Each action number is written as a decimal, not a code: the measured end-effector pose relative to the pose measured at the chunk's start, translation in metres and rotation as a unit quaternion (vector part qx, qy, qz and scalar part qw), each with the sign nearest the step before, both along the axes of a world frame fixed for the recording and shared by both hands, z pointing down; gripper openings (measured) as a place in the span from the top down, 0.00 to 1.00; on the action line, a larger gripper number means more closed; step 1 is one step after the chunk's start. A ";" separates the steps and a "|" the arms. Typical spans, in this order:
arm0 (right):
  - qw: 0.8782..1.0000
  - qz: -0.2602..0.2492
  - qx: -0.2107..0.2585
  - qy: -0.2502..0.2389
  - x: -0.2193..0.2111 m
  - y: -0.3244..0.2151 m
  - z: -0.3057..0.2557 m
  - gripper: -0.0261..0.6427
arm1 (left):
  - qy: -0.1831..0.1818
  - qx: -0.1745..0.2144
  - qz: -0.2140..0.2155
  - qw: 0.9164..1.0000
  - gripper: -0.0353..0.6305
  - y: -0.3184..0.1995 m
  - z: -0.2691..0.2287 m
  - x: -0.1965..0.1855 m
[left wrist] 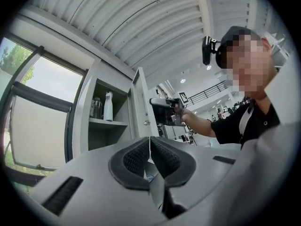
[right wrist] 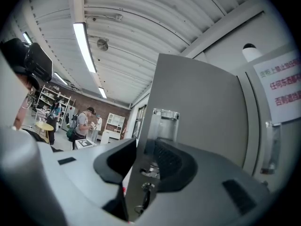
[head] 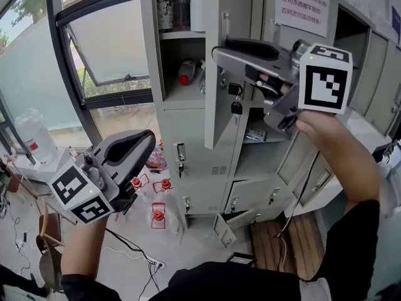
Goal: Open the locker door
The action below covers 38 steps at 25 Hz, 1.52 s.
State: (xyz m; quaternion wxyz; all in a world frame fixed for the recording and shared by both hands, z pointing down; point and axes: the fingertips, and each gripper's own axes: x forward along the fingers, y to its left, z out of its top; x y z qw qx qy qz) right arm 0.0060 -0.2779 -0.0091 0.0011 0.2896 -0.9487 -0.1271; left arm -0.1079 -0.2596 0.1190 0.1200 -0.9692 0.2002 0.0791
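The grey locker door stands swung out from the locker, edge toward me. My right gripper is shut on the door's edge near its top, one jaw on each face. In the right gripper view the door runs up between the jaws of that gripper, with a key hanging in the lock below. My left gripper hangs low at the left, away from the locker; its pads meet with nothing between them. From the left gripper view the door and the right gripper show farther off.
Inside the open compartment, bottles stand on the top shelf and a red-capped bottle lies below. A tilted window is at the left. Red items and cables lie on the floor. Lower locker doors hang ajar.
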 end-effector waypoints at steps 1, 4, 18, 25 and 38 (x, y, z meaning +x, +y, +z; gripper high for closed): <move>1.000 -0.005 0.000 -0.002 0.005 0.005 0.000 0.77 | -0.001 0.002 -0.004 1.000 0.92 0.007 -0.001 0.003; 1.000 -0.016 0.000 -0.008 0.012 0.013 0.000 0.77 | -0.006 0.006 -0.014 1.000 0.92 0.019 -0.004 0.002; 0.999 -0.027 -0.022 -0.018 0.035 0.025 0.001 0.78 | 0.002 -0.031 0.001 1.000 0.92 0.047 0.010 -0.019; 0.997 -0.058 -0.031 -0.028 0.057 0.033 0.000 0.78 | 0.003 -0.050 -0.002 0.999 0.92 0.058 0.019 -0.004; 0.985 -0.165 -0.041 -0.011 0.125 0.057 0.001 0.78 | 0.012 -0.031 -0.047 0.998 0.92 0.076 0.006 0.089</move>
